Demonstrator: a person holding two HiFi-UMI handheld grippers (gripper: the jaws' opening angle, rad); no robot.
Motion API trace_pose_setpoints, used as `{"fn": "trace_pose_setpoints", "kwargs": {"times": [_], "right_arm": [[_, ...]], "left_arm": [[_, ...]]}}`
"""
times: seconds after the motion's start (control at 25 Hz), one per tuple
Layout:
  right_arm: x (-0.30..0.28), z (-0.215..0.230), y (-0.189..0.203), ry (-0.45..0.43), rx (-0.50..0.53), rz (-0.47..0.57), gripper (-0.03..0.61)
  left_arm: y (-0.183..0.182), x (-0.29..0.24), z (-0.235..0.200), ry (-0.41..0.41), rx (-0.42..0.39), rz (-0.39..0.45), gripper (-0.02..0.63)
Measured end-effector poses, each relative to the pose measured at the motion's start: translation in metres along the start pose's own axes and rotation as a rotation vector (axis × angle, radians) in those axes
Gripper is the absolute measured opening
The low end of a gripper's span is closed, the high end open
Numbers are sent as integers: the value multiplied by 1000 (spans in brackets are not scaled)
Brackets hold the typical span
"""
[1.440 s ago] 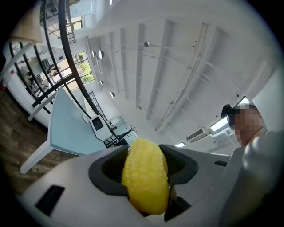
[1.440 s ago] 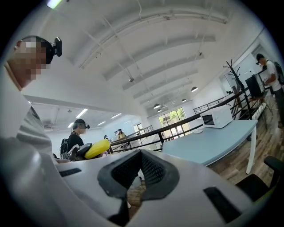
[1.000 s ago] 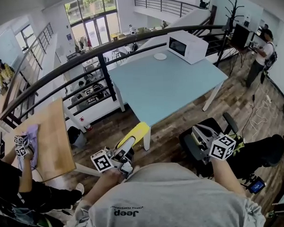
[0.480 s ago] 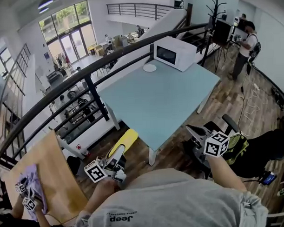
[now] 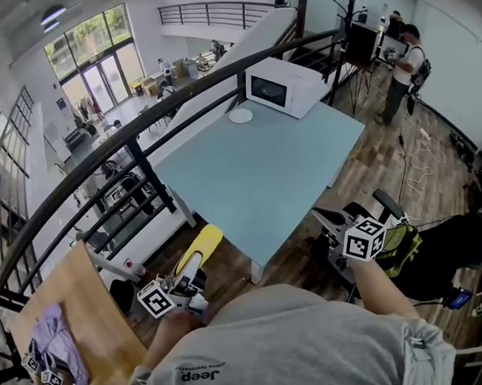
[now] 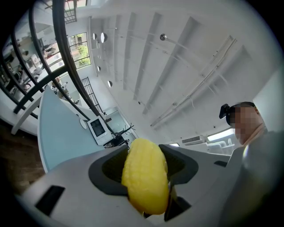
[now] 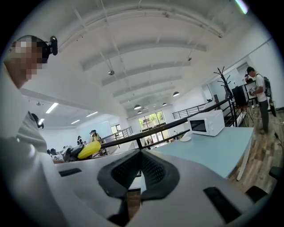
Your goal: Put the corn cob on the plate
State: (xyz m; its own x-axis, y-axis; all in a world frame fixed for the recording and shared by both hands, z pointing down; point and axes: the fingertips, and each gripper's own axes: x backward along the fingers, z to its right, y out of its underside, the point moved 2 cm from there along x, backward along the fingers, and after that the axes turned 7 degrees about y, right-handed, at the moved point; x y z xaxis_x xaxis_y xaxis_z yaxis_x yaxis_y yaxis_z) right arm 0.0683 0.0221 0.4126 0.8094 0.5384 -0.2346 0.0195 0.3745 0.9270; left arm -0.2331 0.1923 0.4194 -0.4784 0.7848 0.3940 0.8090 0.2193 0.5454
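Corn cob (image 6: 145,177), plain yellow, long, rounded tip, gripped by left tool (image 6: 144,153)

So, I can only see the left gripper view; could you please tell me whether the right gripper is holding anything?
Observer: No; the right gripper is empty, its jaws together.
Operator: Is the plate free?
Observer: Yes; the head view shows the plate bare on the table, beside the microwave.
Operator: How does the corn cob sit?
Observer: From above, the corn cob sticks well out past the left gripper.
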Motion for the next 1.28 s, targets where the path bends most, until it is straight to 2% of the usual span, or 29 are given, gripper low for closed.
{"fn": "trace_pose_setpoints", "kwargs": {"times": [0.2,0.4,0.56,0.76,0.88,1.04,1.28], "right_arm": [[-19,45,3,-17,-31,-2,17],[-51,118,-8,-64,-73,2,17],[-99,185,-40,-121,-69,2,17],[-153,251,-76,-177,-34,12,17],[-192,276,-86,-188,-18,3,17],[-248,290,-95,-178,4,2,17],[-341,312,-100,-91,43,-34,17]], "left_arm": [[6,-37,-27,-12,1,2,233],[9,-94,-54,-64,-51,10,233],[-4,-150,-79,-150,-88,63,233],[-19,-221,-111,-261,-156,44,233],[-38,-252,-143,-320,-185,14,232],[-79,-278,-204,-370,-184,-21,232],[-145,-306,-312,-382,-185,-102,232]]}}
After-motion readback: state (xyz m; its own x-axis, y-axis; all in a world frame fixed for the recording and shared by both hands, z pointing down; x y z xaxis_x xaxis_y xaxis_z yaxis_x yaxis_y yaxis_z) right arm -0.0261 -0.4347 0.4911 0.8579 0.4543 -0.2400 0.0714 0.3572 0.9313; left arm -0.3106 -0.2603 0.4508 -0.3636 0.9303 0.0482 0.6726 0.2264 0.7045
